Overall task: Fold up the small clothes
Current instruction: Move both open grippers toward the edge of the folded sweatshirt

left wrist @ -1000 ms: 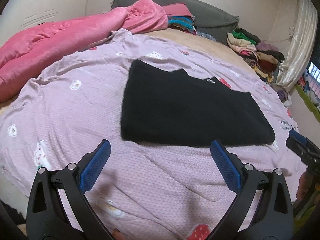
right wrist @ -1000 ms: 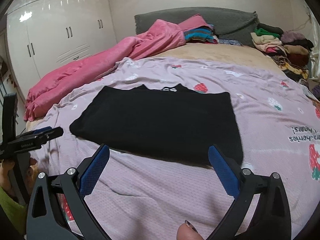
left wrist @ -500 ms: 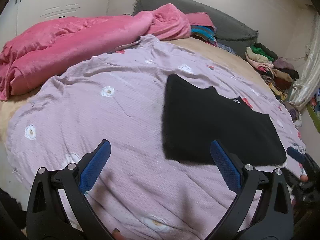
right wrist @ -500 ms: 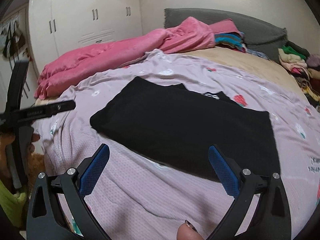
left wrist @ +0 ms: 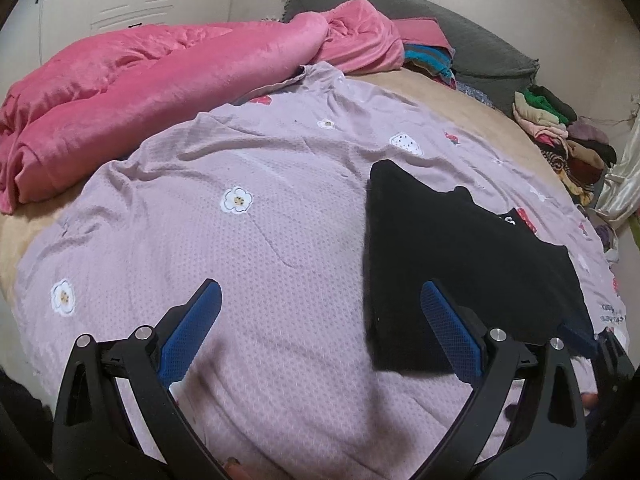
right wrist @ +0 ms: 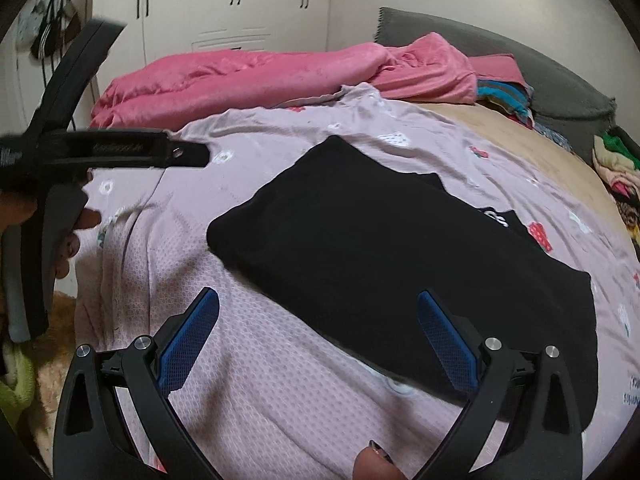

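A black folded garment point(left wrist: 460, 264) lies flat on the lilac flowered sheet point(left wrist: 240, 248) of the bed; it also shows in the right wrist view point(right wrist: 392, 256). My left gripper point(left wrist: 320, 320) is open and empty, low over the sheet, its right finger over the garment's near left corner. My right gripper point(right wrist: 316, 328) is open and empty, over the garment's near edge. The left gripper also shows at the left of the right wrist view point(right wrist: 120, 148), and the right gripper's blue tip at the lower right of the left wrist view point(left wrist: 576, 334).
A pink blanket point(left wrist: 160, 76) is bunched along the bed's far left side. A grey headboard cushion point(left wrist: 460, 36) is at the back, with a pile of folded clothes point(left wrist: 560, 136) at the far right. White wardrobes point(right wrist: 224, 12) stand behind.
Both grippers have swung left, so the black garment has shifted right in both views. Both stay open and empty. The garment itself has not moved.
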